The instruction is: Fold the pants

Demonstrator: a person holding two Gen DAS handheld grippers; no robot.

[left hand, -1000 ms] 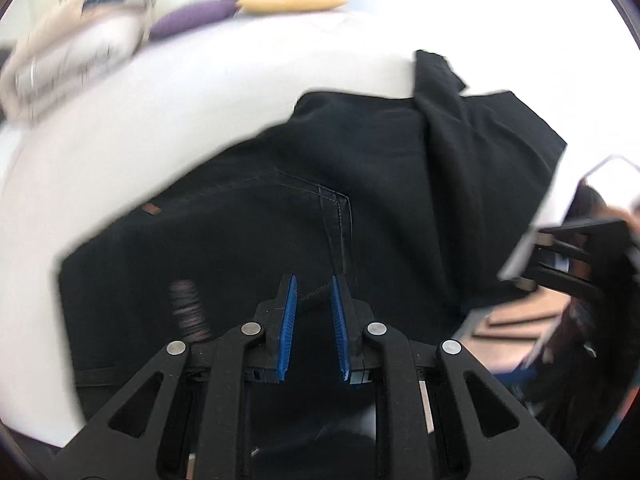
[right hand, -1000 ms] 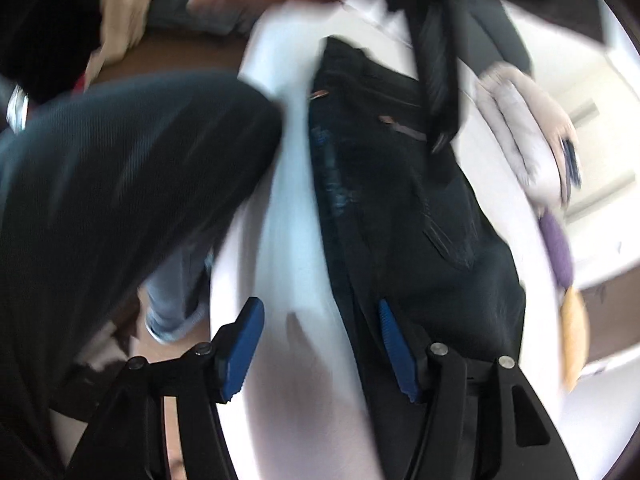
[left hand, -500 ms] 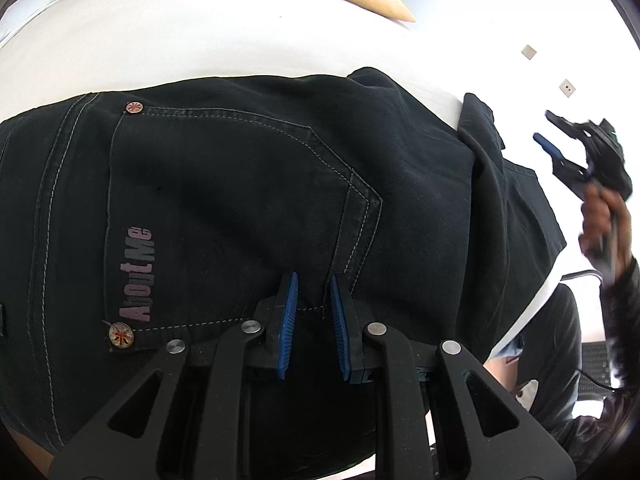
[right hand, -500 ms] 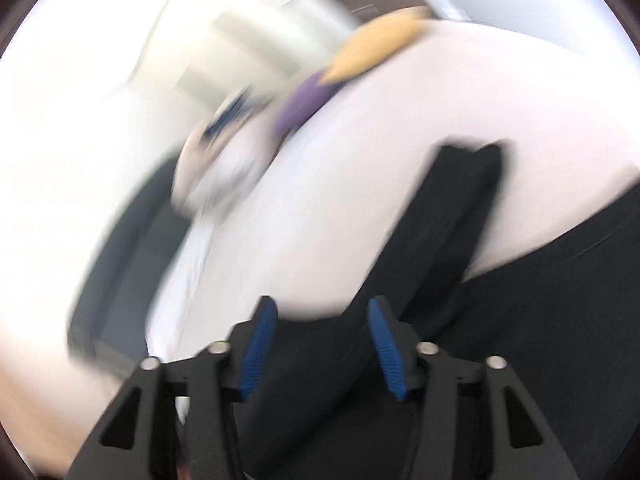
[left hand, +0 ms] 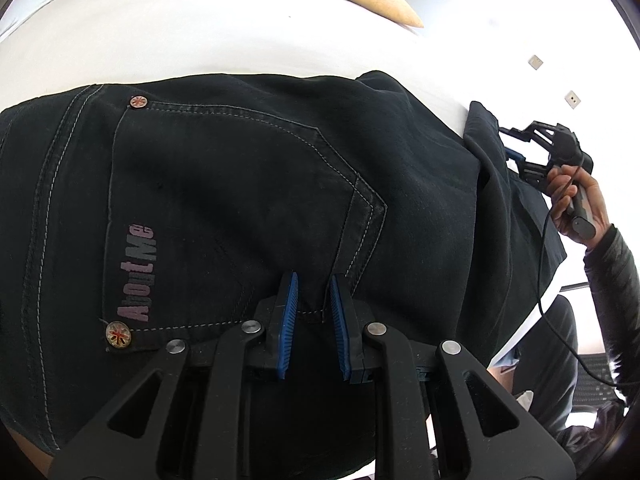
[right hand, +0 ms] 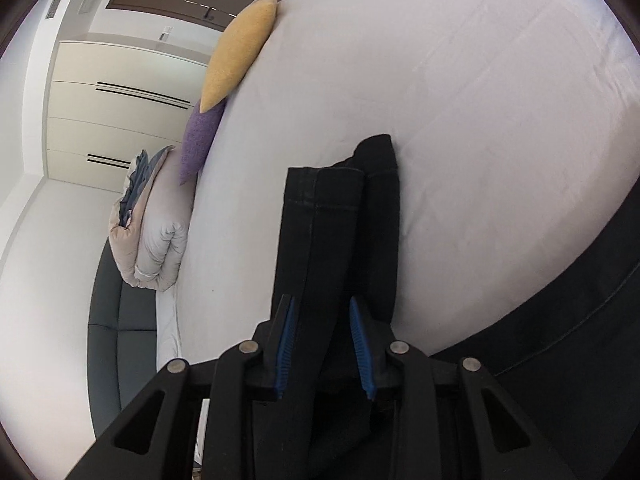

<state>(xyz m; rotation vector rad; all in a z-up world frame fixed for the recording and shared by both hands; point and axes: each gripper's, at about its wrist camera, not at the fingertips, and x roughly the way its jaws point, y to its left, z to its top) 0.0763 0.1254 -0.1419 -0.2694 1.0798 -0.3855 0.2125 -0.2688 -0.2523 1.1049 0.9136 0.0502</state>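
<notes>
Black jeans (left hand: pixel 240 184) lie on the white bed (left hand: pixel 200 40), seat side up, with a back pocket printed "AboutMe". My left gripper (left hand: pixel 313 284) hovers over the pocket's lower corner, its blue pads a narrow gap apart with fabric between them. In the right wrist view the folded-over pant legs (right hand: pixel 340 216) run away from me to their hems. My right gripper (right hand: pixel 322 308) sits over the legs, jaws part open with the legs between the pads. The right gripper also shows in the left wrist view (left hand: pixel 516 152) at the folded leg's edge.
A yellow cushion (right hand: pixel 240 52) and a purple cushion (right hand: pixel 200 136) lie at the far edge of the bed, next to a rolled duvet (right hand: pixel 160 232). A dark sofa (right hand: pixel 116 312) stands beyond the bed. White wardrobe doors stand behind.
My right gripper has swung from the bed's near edge to the pant legs and its jaws have narrowed. My left gripper has moved in over the back pocket and steadied.
</notes>
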